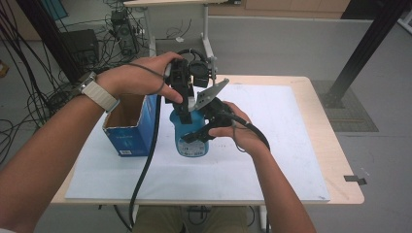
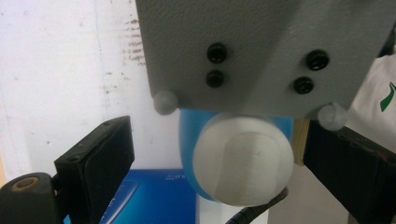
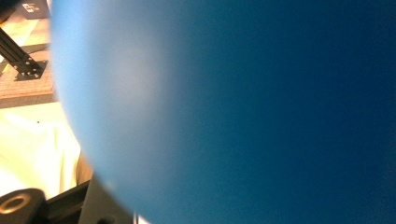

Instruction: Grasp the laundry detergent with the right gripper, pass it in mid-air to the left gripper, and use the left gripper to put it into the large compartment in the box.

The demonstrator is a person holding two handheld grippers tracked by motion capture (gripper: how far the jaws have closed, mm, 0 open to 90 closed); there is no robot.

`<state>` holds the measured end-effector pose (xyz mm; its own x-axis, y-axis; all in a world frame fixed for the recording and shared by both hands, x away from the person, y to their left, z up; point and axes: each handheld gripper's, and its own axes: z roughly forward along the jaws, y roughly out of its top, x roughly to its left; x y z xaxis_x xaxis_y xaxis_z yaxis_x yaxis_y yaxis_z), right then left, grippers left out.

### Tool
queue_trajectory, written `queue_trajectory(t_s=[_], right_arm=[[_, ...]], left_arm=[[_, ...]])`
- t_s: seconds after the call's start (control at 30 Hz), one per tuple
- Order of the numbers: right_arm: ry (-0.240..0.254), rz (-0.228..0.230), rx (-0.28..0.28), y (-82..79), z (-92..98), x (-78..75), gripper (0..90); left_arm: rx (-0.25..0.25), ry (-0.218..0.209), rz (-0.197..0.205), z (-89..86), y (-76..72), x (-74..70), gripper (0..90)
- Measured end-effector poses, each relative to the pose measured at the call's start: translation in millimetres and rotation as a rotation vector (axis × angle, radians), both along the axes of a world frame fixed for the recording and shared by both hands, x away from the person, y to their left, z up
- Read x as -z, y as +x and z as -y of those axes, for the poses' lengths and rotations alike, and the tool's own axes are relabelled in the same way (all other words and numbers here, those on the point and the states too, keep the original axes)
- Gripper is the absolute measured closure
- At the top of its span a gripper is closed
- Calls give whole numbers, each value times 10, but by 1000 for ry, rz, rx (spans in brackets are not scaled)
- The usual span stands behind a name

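Note:
A blue bottle [image 1: 192, 141] with a white cap [image 2: 243, 163] stands upright on the white mat [image 1: 272, 160]. My right gripper [image 1: 200, 132] comes in from the right and is shut on the bottle's body, which shows as a blurred blue surface [image 3: 233, 112] in the right gripper view. My left gripper [image 1: 181, 108] points down over the bottle's top. In the left gripper view its jaws stand on either side of the cap with a gap on each side, so it [image 2: 219, 140] is open. The right gripper's grey plate [image 2: 261, 51] hangs just above the cap.
An open blue cardboard box [image 1: 128, 131] stands right beside the bottle on its left. The mat covers most of the wooden table [image 1: 340, 165]. Cables trail from both grippers toward the near edge. Beyond the table are floor cables and a black frame post [image 1: 359, 53].

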<state>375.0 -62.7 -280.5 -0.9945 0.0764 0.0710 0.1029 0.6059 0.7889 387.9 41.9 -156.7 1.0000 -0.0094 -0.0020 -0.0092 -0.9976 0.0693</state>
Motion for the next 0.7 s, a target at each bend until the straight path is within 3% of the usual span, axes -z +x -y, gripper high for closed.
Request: queue_trajectory(t_s=[0.7], right_arm=[[-3, -10, 15, -3, 17, -13, 445]], left_arm=[[10, -2, 0, 28, 3, 17, 90]])
